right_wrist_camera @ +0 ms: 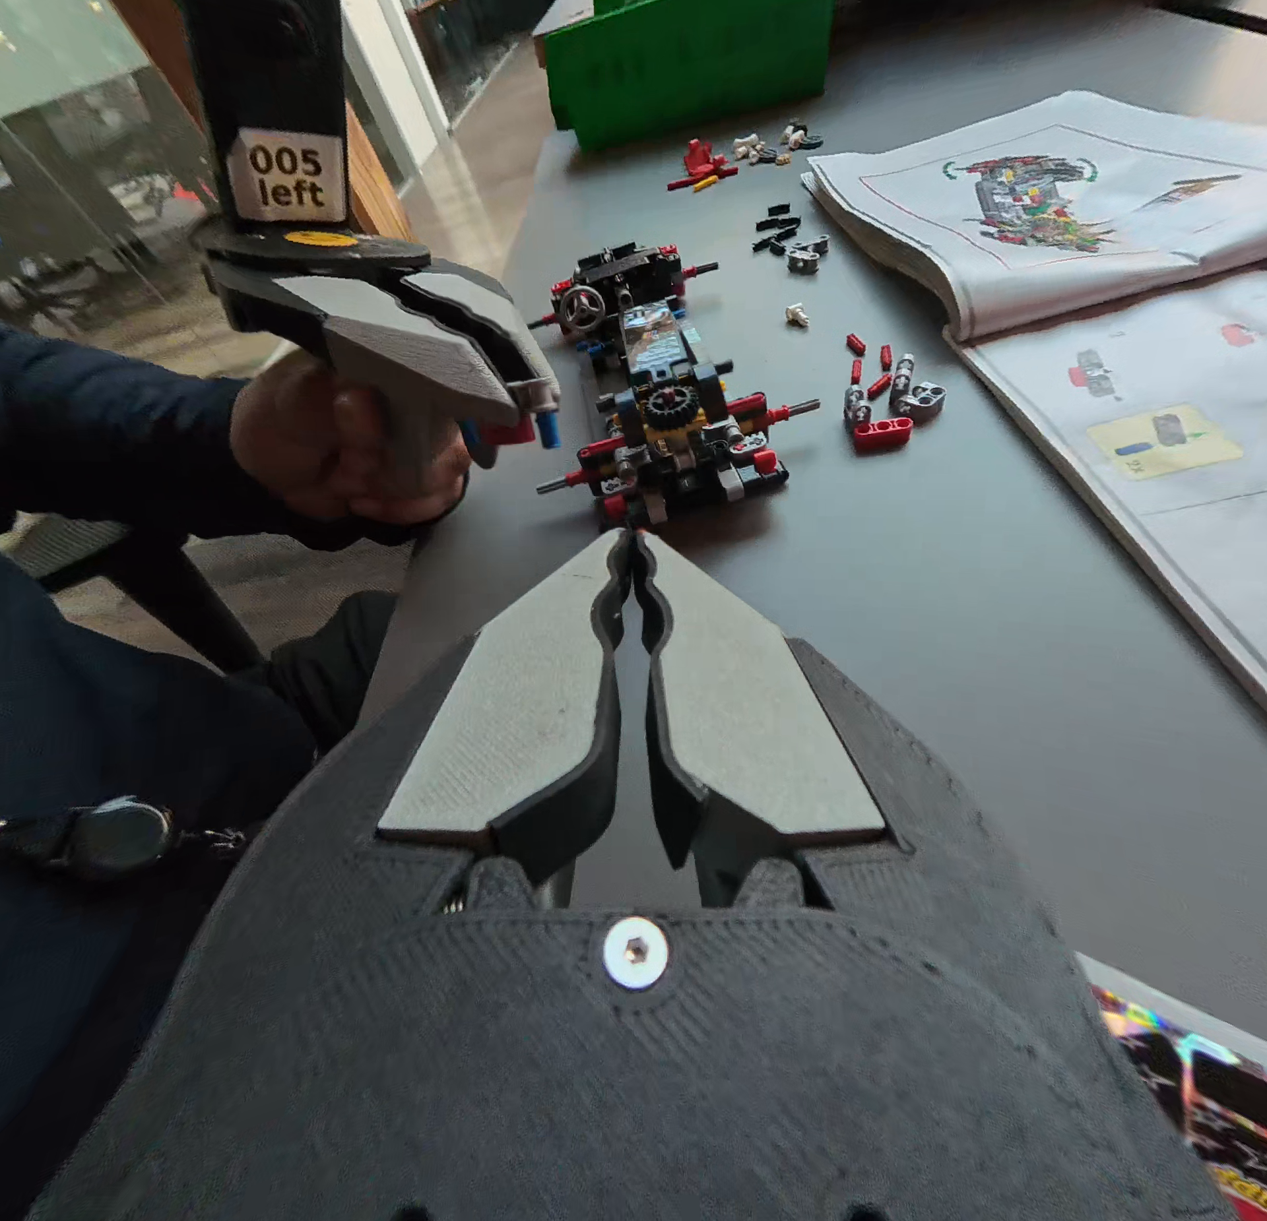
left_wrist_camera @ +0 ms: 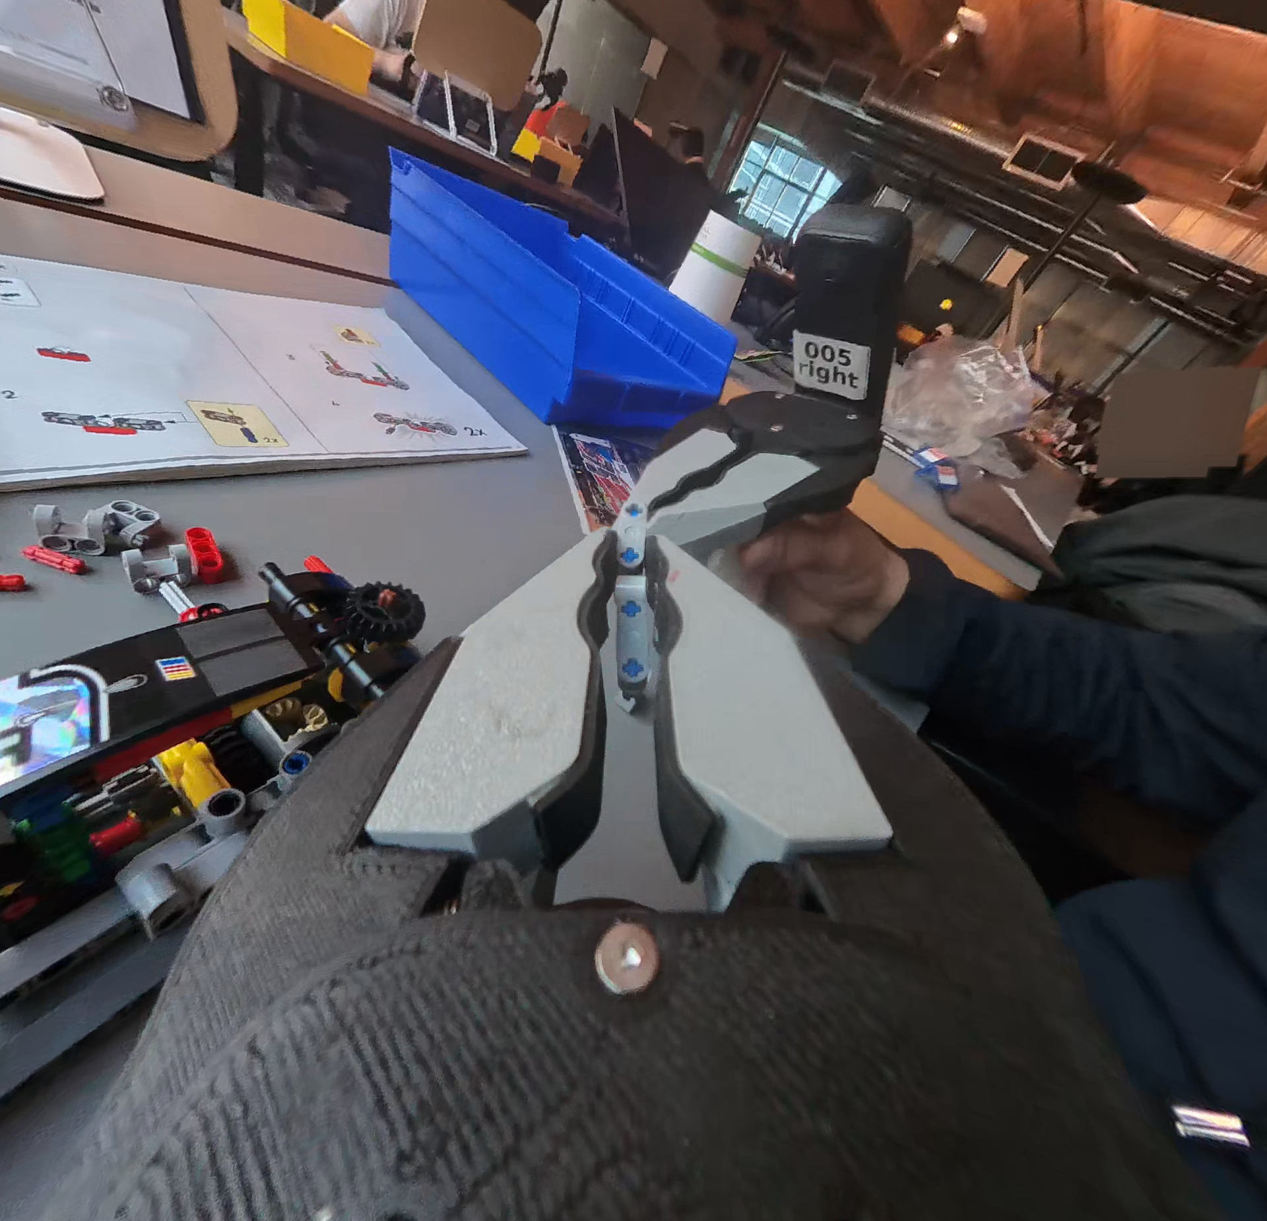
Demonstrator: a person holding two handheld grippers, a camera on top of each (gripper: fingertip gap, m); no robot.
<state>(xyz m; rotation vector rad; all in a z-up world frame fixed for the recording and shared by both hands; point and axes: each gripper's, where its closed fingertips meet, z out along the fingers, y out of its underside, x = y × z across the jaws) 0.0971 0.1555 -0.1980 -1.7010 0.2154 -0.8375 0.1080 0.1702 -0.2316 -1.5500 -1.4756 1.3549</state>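
Observation:
My left gripper (left_wrist_camera: 631,544) is shut on a small light grey beam assembly (left_wrist_camera: 631,612) with blue cross pins, standing upright between the pads. In the right wrist view that gripper (right_wrist_camera: 531,400) holds the same piece (right_wrist_camera: 521,427), which also has a red part and blue pins, above the table's left edge. My right gripper (right_wrist_camera: 634,537) is shut with its tips together and nothing visible between them. It sits just in front of a partly built toy car chassis (right_wrist_camera: 672,393). In the left wrist view, the right gripper (left_wrist_camera: 651,503) appears just behind the held piece.
Loose red and grey parts (right_wrist_camera: 891,400) lie right of the chassis on the grey table (right_wrist_camera: 891,640). An open instruction booklet (right_wrist_camera: 1063,215) lies at the right, a green bin (right_wrist_camera: 685,50) at the back. A blue bin (left_wrist_camera: 548,311) and a sticker sheet (left_wrist_camera: 603,461) lie nearby. Across from one pair of fingers to the other is roughly 4 centimeters.

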